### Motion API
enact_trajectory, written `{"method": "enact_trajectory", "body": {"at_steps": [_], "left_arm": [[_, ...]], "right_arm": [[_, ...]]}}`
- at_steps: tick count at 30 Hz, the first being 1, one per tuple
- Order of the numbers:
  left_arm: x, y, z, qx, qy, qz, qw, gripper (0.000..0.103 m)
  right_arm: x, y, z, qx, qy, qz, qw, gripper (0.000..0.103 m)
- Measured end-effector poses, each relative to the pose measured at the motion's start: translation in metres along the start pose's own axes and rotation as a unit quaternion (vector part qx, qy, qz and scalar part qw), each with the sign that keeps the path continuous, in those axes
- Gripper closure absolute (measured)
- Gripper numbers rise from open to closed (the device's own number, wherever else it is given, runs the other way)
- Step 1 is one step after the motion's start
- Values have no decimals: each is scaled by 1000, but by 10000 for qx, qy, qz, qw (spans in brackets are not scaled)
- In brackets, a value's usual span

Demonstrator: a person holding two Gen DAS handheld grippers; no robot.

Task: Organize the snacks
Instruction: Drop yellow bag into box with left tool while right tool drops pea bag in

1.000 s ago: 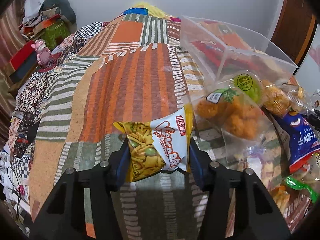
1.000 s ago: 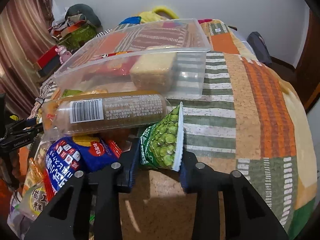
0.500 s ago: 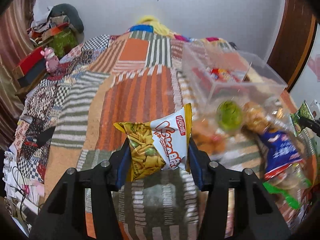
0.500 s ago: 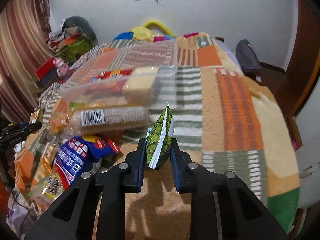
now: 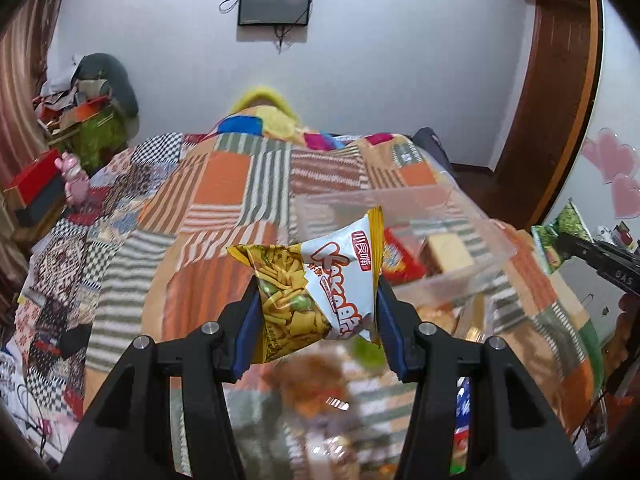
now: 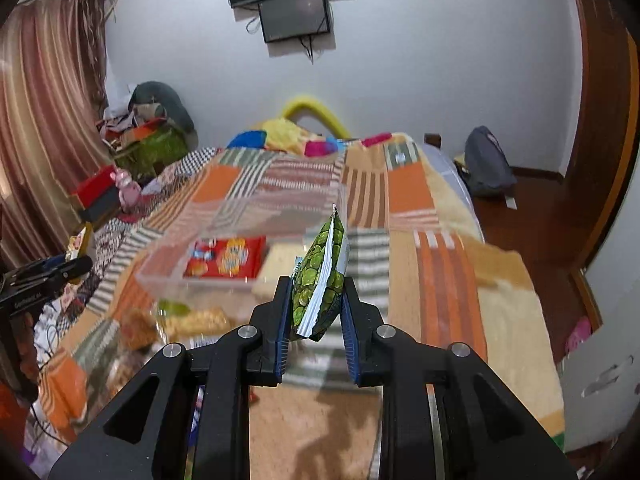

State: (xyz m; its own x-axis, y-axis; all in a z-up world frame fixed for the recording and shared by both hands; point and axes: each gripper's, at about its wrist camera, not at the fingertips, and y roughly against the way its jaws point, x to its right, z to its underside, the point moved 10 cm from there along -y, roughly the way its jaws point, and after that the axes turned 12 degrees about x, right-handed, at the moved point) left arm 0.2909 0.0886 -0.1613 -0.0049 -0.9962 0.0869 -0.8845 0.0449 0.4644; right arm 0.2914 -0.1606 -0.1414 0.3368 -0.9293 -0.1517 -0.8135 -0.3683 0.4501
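Note:
My left gripper [image 5: 316, 312] is shut on a yellow and white snack bag [image 5: 320, 288] and holds it in the air above the bed. My right gripper [image 6: 316, 312] is shut on a green pea snack bag [image 6: 320, 280], also raised; it shows at the right edge of the left wrist view [image 5: 560, 236]. A clear plastic bin [image 6: 192, 284] stands on the patchwork bedspread ahead of both grippers and holds a red packet [image 6: 224, 258] and a pale cake block [image 5: 446, 250]. Loose snack packs [image 6: 188, 320] lie in front of the bin, blurred.
The patchwork blanket [image 5: 208, 216] covers the bed. Clutter and a red box [image 5: 36, 184] stand along the left side. A grey backpack [image 6: 488, 164] sits on the floor at the right. A TV [image 6: 296, 12] hangs on the far wall.
Both grippers have lifted up and back with their bags. The bin and the snack pile now lie lower and farther off. The pea bag has turned edge-on.

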Motion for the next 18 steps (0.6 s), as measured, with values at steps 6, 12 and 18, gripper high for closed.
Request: {"method": "enact_trajectory", "body": {"at_steps": [6,12,18], "left_arm": [[21,-30,-9,-55,-95,92,9999,51],[35,-68,-5,-341,23,237,9991,51],[49,-96,5,-530,-78,210,9983,50]], "right_arm": [[-7,-27,-8,22,134,27,9999,82],[-6,-60,2,-214,292,133,9993,82],[-1,-75,11,-372,319,209,9986,82]]}}
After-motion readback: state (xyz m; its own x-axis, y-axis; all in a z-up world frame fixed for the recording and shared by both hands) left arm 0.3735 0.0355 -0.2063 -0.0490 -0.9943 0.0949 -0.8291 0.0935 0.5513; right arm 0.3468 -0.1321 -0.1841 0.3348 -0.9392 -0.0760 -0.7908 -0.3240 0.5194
